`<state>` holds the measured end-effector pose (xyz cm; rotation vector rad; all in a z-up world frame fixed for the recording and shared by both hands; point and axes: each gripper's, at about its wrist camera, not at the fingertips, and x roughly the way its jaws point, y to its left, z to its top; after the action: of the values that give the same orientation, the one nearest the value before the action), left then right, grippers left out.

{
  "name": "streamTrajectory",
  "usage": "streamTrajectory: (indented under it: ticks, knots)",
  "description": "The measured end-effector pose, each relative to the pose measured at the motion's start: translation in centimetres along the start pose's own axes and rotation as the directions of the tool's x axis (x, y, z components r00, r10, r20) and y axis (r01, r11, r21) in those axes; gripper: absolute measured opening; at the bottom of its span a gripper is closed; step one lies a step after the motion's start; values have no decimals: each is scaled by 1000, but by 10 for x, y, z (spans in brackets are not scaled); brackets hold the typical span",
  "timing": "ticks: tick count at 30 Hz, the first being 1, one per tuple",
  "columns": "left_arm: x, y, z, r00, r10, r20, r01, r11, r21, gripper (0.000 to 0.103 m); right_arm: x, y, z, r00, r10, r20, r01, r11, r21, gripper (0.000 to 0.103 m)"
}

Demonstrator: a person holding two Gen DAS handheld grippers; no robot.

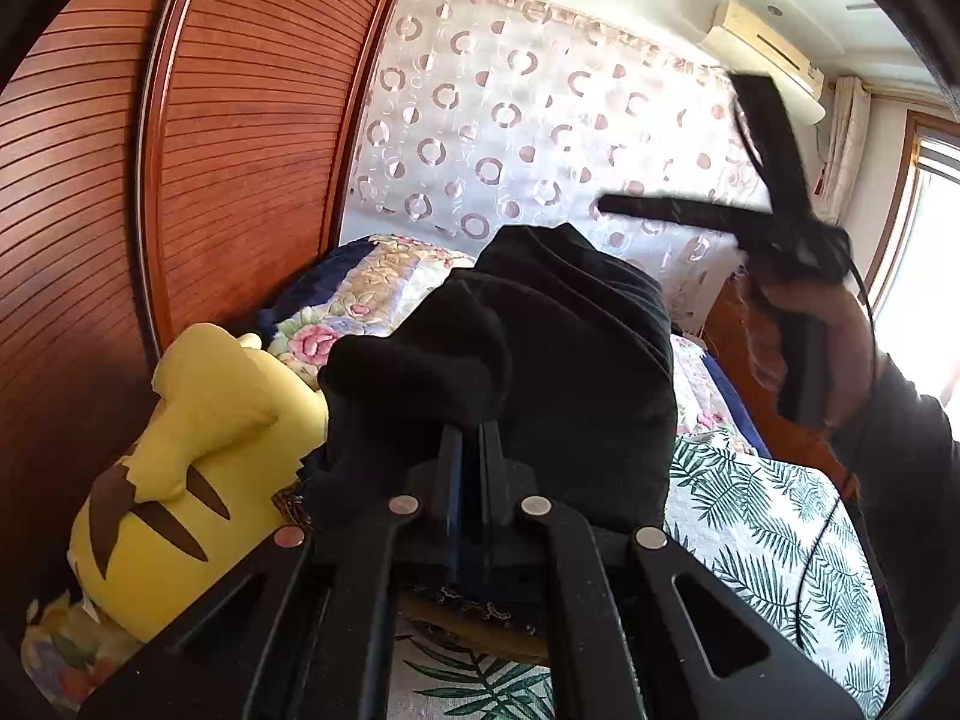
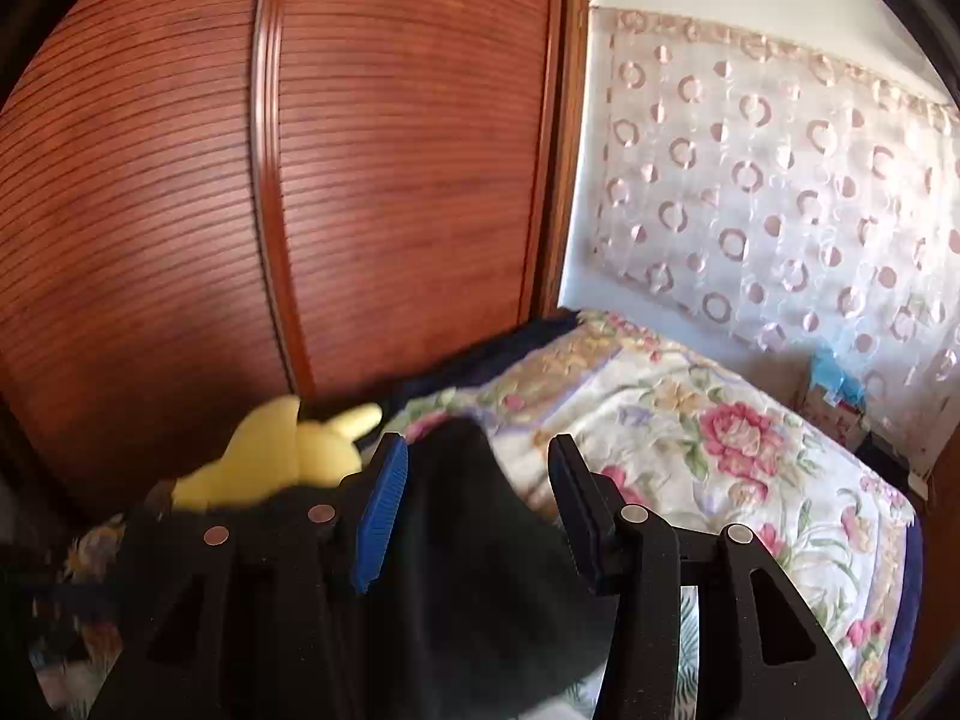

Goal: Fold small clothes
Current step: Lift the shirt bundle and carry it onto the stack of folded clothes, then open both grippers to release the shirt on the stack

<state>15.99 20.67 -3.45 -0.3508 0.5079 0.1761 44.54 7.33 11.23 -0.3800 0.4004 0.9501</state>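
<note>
We hold the black garment (image 1: 528, 360) with the left gripper (image 1: 465, 438): its fingers (image 1: 449, 450) are clenched on a bunch of the cloth, which rises in a crumpled heap in front of the left wrist camera, above the bed (image 1: 780, 528).

The right gripper (image 2: 474, 480) has its fingers (image 2: 384, 498) released and apart. In its own view the black cloth lies between them, but the pads do not seem to press on it. In the left view this gripper shows at 2 o'clock, lifted clear of the garment.

We judge the folding is not far along: the garment shows no flat layers or clean edges. It must still be spread, folded and laid on the bed. The yellow plush toy (image 1: 198, 450) lies at 9 o'clock, just beside the cloth.
</note>
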Motion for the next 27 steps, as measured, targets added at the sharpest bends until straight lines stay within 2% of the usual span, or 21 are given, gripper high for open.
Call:
streamTrajectory:
  ticks: [3, 6, 8, 11, 15, 17, 21, 23, 25, 27]
  knots:
    - [-4, -4, -1, 1000, 21, 10, -21, 1000, 23, 6, 2, 6, -22, 999, 18, -51, -19, 1000, -14, 51]
    - [-8, -9, -1, 998, 52, 18, -53, 997, 57, 6, 11, -4, -39, 994, -20, -103, 20, 1000, -4, 51]
    - [-11, -13, -1, 997, 75, 19, -76, 994, 82, 6, 12, -14, -45, 989, -51, -136, 57, 997, 42, 51]
    - [-18, -18, -1, 996, 85, 22, -87, 991, 106, 6, -2, -21, -41, 993, -45, -107, 55, 994, 96, 51]
    - [-25, -29, -3, 998, 65, 23, -68, 989, 128, 8, -44, -14, -48, 997, -49, -65, 57, 990, 128, 51]
    - [-30, -37, -4, 999, 48, 26, -51, 989, 141, 20, -64, -6, -57, 997, -56, -50, 62, 989, 133, 51]
    - [-41, -58, -8, 999, 18, 39, -25, 983, 182, 33, -118, 14, -92, 998, -64, -14, 66, 985, 157, 51]
    - [-48, -68, -10, 999, 1, 47, -11, 978, 209, 42, -138, 27, -109, 997, -73, -1, 72, 984, 162, 51]
    - [-54, -79, -14, 999, -16, 46, 5, 972, 234, 45, -159, 37, -127, 996, -89, 6, 87, 982, 167, 51]
    - [-61, -89, -18, 998, -37, 50, 23, 966, 256, 56, -182, 48, -143, 995, -103, 8, 100, 979, 180, 51]
